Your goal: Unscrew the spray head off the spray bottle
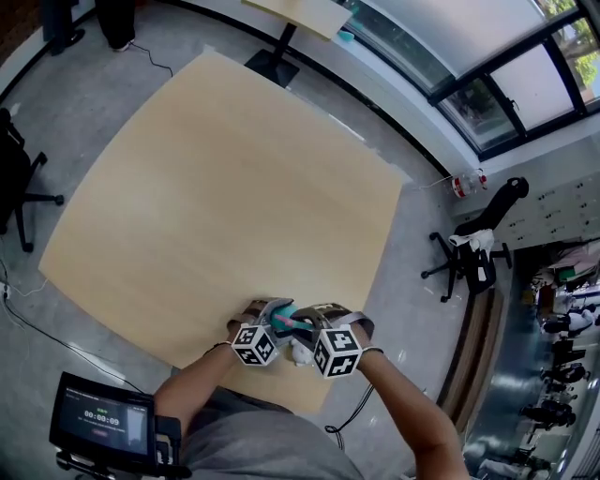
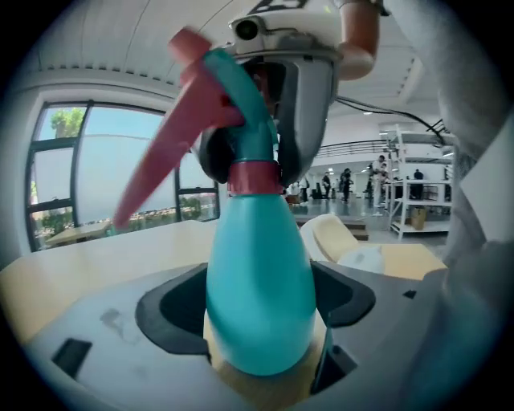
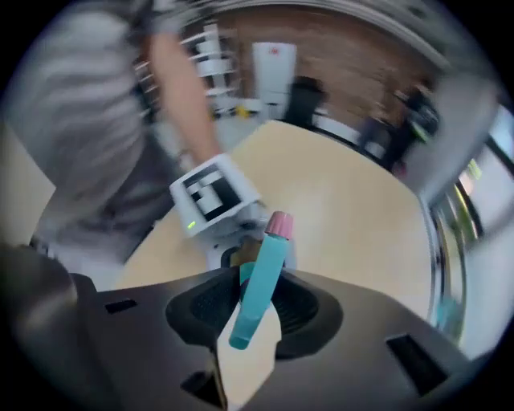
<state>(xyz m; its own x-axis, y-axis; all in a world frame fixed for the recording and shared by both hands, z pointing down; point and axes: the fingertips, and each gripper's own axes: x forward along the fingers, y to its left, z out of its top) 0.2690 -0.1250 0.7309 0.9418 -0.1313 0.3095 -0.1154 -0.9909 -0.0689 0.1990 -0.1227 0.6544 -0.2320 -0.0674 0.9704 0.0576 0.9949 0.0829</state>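
A teal spray bottle (image 2: 257,297) with a pink collar (image 2: 254,177) stands between my left gripper's (image 2: 261,321) jaws, which press on its wide body. Its teal spray head (image 2: 241,96) carries a long pink trigger (image 2: 165,156) that points up and to the left. My right gripper (image 3: 255,309) comes from the opposite side, and its pads close on the spray head (image 3: 261,285), whose pink nozzle (image 3: 279,225) sticks out past them. In the head view both grippers meet at the bottle (image 1: 284,321) over the table's (image 1: 234,187) near edge, left gripper (image 1: 267,323) and right gripper (image 1: 307,328).
The person's forearms reach in from the bottom of the head view. A small monitor (image 1: 103,427) stands at the lower left on the floor. A black office chair (image 1: 473,248) sits to the right of the table, and another table (image 1: 300,14) stands beyond the far corner.
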